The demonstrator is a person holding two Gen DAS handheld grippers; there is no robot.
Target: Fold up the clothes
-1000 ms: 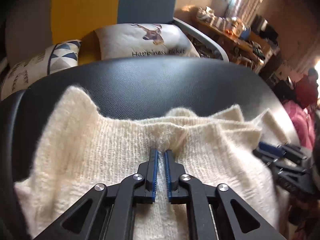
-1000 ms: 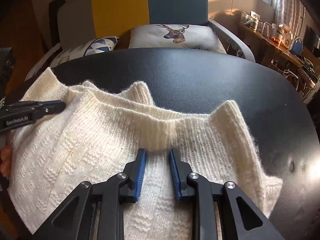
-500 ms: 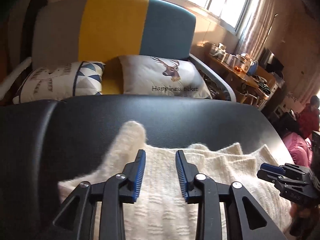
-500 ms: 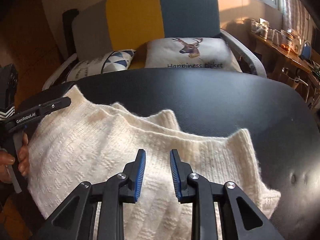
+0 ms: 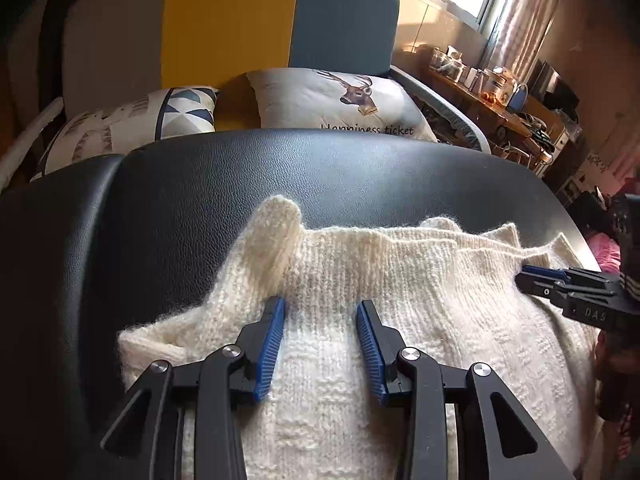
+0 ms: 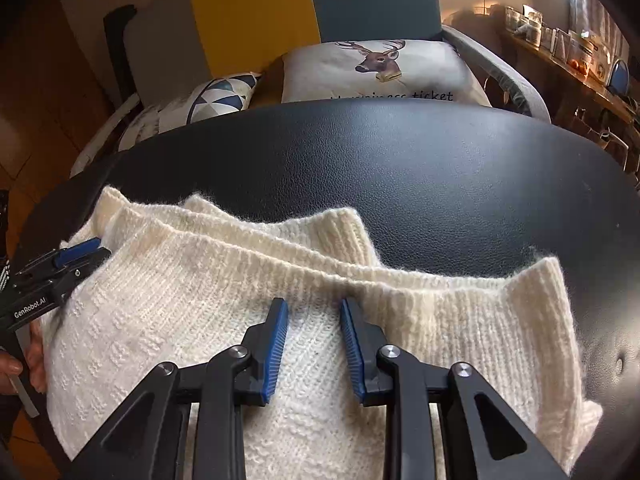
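Note:
A cream knitted sweater [image 5: 400,280] [image 6: 180,300] lies folded in layers on a black padded surface [image 5: 320,176] [image 6: 440,176]. My left gripper [image 5: 320,308] hovers open over the sweater's left part, beside a raised cuff-like fold [image 5: 276,232]. My right gripper [image 6: 314,308] is open just above the ribbed hem on the right part, nothing between its fingers. Each gripper shows at the edge of the other's view: the right gripper [image 5: 532,272] at the right, the left gripper [image 6: 80,252] at the left.
Behind the black surface stands a sofa [image 5: 240,20] in grey, yellow and teal, with a deer cushion [image 5: 344,100] and a triangle-patterned cushion [image 5: 160,120]. A cluttered wooden shelf [image 5: 492,92] runs along the right wall. A hand [image 6: 24,360] holds the left gripper.
The left gripper, nearly shut on a sweater fold a second ago, has opened wide and let go. The right gripper stayed open and moved a little toward the hem.

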